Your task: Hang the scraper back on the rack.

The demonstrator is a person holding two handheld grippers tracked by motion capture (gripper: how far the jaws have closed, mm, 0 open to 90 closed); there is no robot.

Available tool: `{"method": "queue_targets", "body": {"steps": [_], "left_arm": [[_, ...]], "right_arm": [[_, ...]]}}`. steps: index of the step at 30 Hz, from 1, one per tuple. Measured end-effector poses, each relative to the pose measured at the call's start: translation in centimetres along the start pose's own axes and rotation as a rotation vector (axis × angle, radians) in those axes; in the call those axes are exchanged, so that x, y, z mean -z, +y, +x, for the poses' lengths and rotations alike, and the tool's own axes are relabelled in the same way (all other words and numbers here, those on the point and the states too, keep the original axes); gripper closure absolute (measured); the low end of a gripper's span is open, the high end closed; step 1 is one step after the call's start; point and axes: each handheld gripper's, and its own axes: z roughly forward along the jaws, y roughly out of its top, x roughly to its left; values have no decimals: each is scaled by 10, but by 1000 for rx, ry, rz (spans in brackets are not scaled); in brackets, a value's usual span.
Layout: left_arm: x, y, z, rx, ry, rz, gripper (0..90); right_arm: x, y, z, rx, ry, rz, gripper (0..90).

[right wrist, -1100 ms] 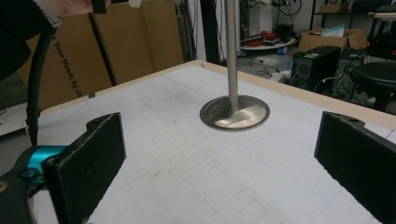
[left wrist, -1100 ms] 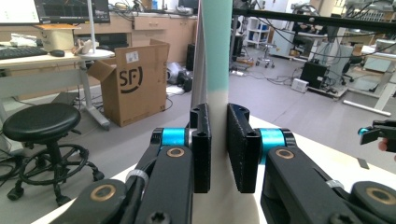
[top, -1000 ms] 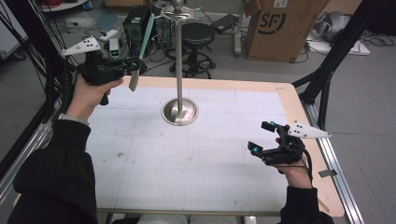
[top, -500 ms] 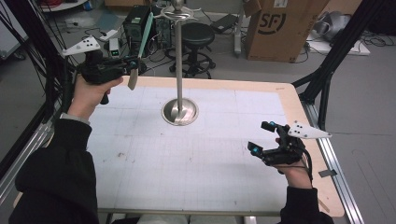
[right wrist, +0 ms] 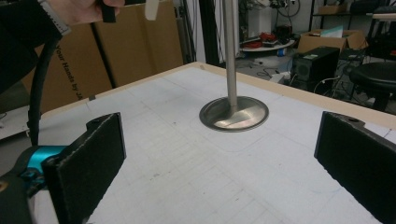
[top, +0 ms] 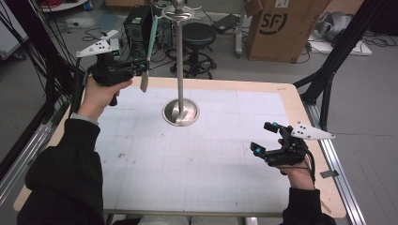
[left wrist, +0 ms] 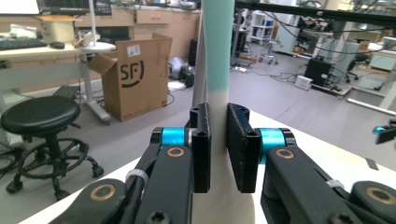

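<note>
Left gripper [top: 141, 70]: pinching teal-and-white utensil [top: 146, 56], left of metal stand [top: 180, 70].
Right gripper [top: 265, 138]: jaws spread, right of stand's base.

Lab: benches with monitors [left wrist: 74, 6], cardboard box [left wrist: 133, 77], stool [left wrist: 39, 116], loose floor cables [top: 375, 40], gridded test table [top: 211, 159] on a metal frame.

high view: above, looking forward-down | claw views: close, level | shared: metal stand [top: 180, 111]

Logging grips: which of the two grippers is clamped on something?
The left gripper, raised beside the stand's pole, pinches a teal-and-white strip; the right gripper stands open.
</note>
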Motion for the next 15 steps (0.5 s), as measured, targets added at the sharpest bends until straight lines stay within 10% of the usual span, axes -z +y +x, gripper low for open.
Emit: {"method": "queue_targets", "body": {"steps": [5,15], "left_arm": [[-9,-3,-3,8,17,-7,791],[-6,-18,-9,8,-10,11,480]], "right_arm": [[1,0,0,4,-1,-4,10],[4,0,1,8,-6,-9,10]]}}
